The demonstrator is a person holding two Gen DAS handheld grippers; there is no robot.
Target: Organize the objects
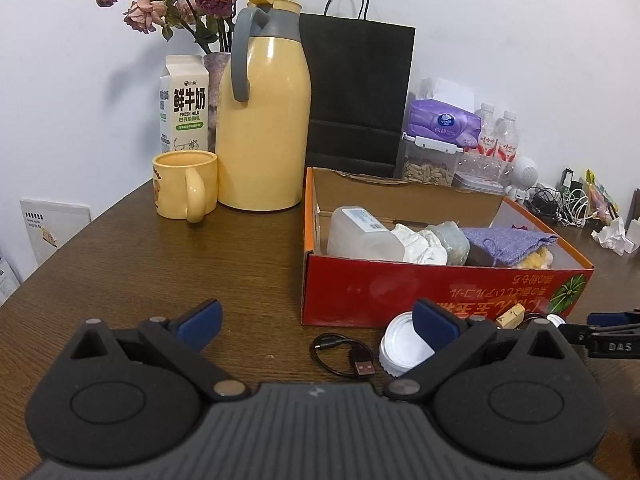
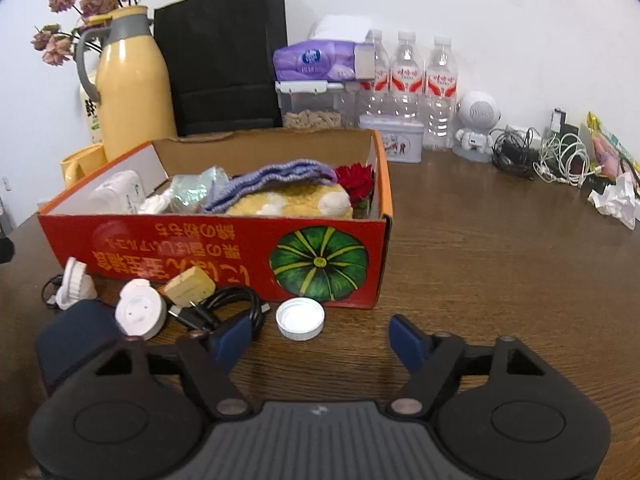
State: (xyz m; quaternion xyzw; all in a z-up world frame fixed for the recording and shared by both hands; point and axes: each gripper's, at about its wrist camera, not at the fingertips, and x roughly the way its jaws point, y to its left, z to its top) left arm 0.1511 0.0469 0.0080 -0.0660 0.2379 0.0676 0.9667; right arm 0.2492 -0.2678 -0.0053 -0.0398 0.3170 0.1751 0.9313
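A red cardboard box (image 1: 432,292) (image 2: 224,248) stands open on the brown table, holding a clear plastic container (image 1: 360,236), crumpled tissue, a purple pouch (image 2: 276,180), a yellow plush and a red flower. Before its front wall lie a black USB cable (image 1: 344,356), a ribbed white lid (image 1: 400,348), a round white cap (image 2: 140,314), a yellowish block (image 2: 188,286) and a black cord (image 2: 228,306). My left gripper (image 1: 318,322) is open over the USB cable. My right gripper (image 2: 320,338) is open, with a white bottle cap (image 2: 300,318) just ahead of its fingers, untouched.
A yellow thermos (image 1: 264,120), yellow mug (image 1: 186,184), milk carton (image 1: 184,108) and black paper bag (image 1: 356,92) stand at the back left. Tissue pack (image 2: 316,60), water bottles (image 2: 406,80), a tin, a white robot speaker (image 2: 478,124), tangled cables (image 2: 556,156) and crumpled paper (image 2: 616,200) line the back right.
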